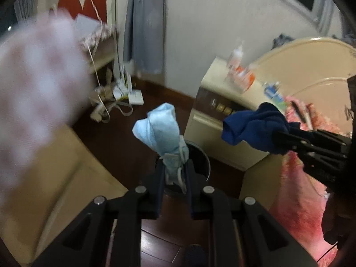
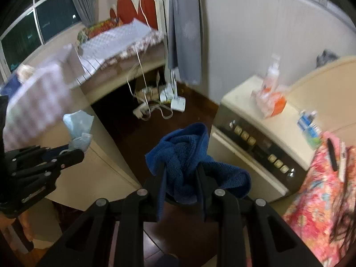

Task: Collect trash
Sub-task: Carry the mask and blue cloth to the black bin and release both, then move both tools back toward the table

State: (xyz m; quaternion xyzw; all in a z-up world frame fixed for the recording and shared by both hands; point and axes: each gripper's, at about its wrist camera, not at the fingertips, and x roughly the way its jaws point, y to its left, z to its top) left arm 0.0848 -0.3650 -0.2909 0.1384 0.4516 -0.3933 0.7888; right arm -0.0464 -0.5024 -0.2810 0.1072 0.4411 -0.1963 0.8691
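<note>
Trash in two pieces is held, one piece per gripper. Light blue face mask (image 1: 159, 129): crumpled, clamped between the jaws of the left gripper (image 1: 174, 175), its bulk standing up past the fingertips and its ear loops trailing down between them. Dark blue cloth (image 2: 189, 160): bunched, clamped between the jaws of the right gripper (image 2: 181, 178), spilling over both fingers and hanging down on either side of them. Both pairs of jaws stand close together, pressed on what they carry, and both point steeply down.

Waste bin (image 1: 203, 160): a dark round container standing on the dark wooden floor (image 1: 115, 140), seen directly beyond and beneath the left jaws, the mask hanging over its opening. In the right wrist view the cloth hides whatever lies under those jaws.

Beyond the right jaws and to their right stands a cream bedside cabinet (image 2: 249, 155); a tissue pack (image 2: 271, 102) and a small bottle (image 2: 309, 126) rest on its top. A pink floral bedcover (image 2: 318, 191) lies nearer on that same side. Left of the left jaws runs a cream bed frame (image 1: 51, 178). Farther ahead, cables and a white power strip (image 2: 178, 104) lie on the floor below a second bed (image 2: 115, 42).
</note>
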